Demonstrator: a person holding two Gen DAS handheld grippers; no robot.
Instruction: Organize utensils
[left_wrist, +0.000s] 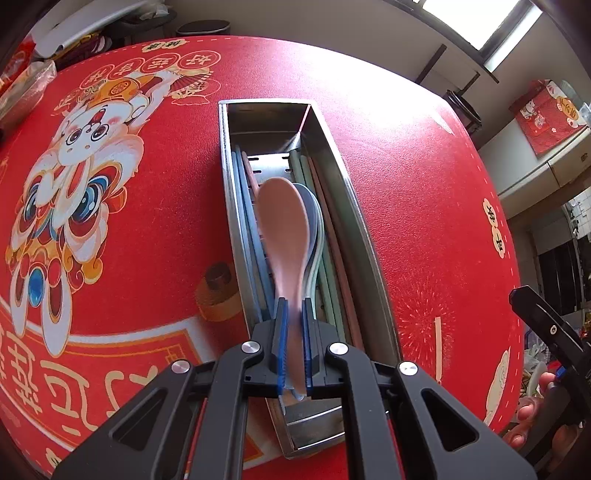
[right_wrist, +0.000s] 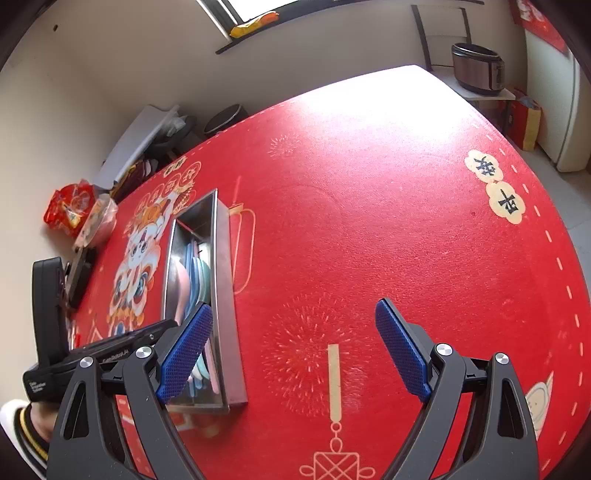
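A long steel utensil box (left_wrist: 334, 155) lies on the red tablecloth, also in the right wrist view (right_wrist: 221, 280). Inside lie chopsticks (left_wrist: 332, 236) and stacked spoons, blue and pale green (left_wrist: 316, 221). My left gripper (left_wrist: 294, 310) is shut on the handle of a pink spoon (left_wrist: 282, 229), holding it just over the box, bowl pointing away. My right gripper (right_wrist: 293, 332) is open and empty above the cloth, right of the box; its left finger (right_wrist: 186, 354) overlaps the box's near end.
The red printed tablecloth (right_wrist: 369, 221) covers the table. Snack bags (right_wrist: 70, 210) and a dark device (right_wrist: 79, 277) lie at its far left edge. A rice cooker (right_wrist: 476, 66) stands beyond the far edge.
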